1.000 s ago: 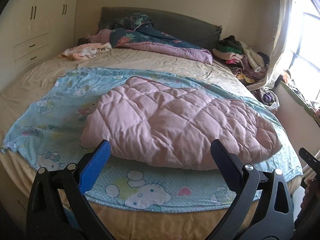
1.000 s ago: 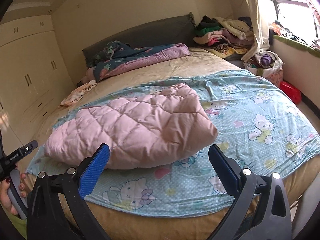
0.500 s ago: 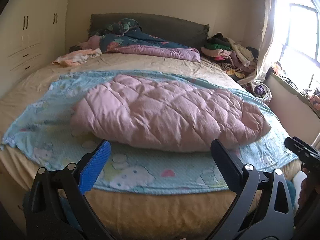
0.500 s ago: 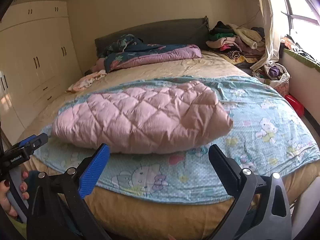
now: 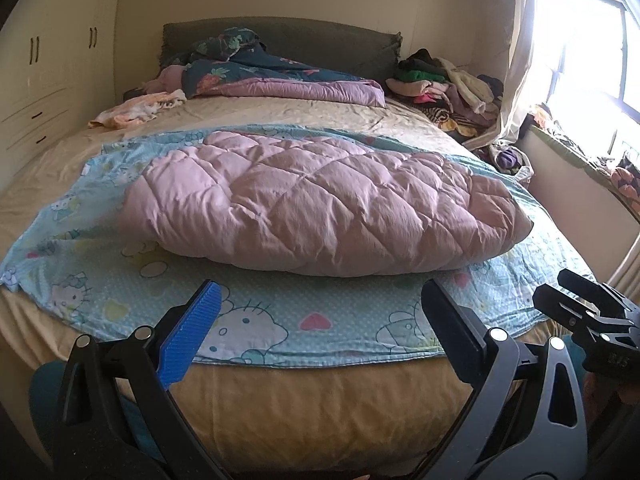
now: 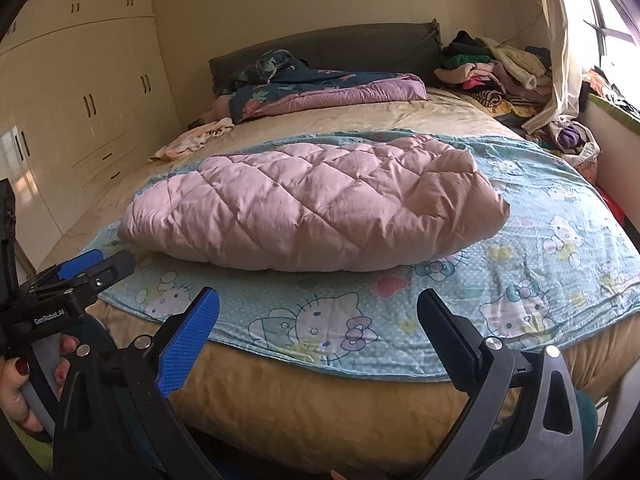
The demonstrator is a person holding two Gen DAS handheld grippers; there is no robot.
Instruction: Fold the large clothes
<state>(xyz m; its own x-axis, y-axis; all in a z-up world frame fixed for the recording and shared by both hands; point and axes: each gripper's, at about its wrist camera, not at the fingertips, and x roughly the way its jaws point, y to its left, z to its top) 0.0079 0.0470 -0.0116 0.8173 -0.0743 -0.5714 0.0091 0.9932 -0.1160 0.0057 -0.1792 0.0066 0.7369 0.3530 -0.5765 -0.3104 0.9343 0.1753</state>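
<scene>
A pink quilted padded garment (image 5: 320, 204) lies folded in a thick bundle on a light blue Hello Kitty sheet (image 5: 280, 320) spread over the bed; it also shows in the right wrist view (image 6: 312, 208) on the same sheet (image 6: 520, 280). My left gripper (image 5: 320, 320) is open and empty, held off the bed's front edge, apart from the garment. My right gripper (image 6: 320, 320) is open and empty, also in front of the bed edge. The left gripper shows at the left of the right wrist view (image 6: 80, 276). The right gripper shows at the right of the left wrist view (image 5: 592, 316).
A dark floral and purple duvet (image 5: 280, 80) lies bunched by the grey headboard (image 5: 320, 36). A small peach cloth (image 5: 136, 108) lies at the far left. A heap of clothes (image 5: 448, 88) sits at the far right by the curtain and window. Cream wardrobes (image 6: 80, 100) line the left wall.
Both grippers have drawn back and down from the bed, so the bed's front edge now fills the lower view. The pink garment has not moved. Both stay open.
</scene>
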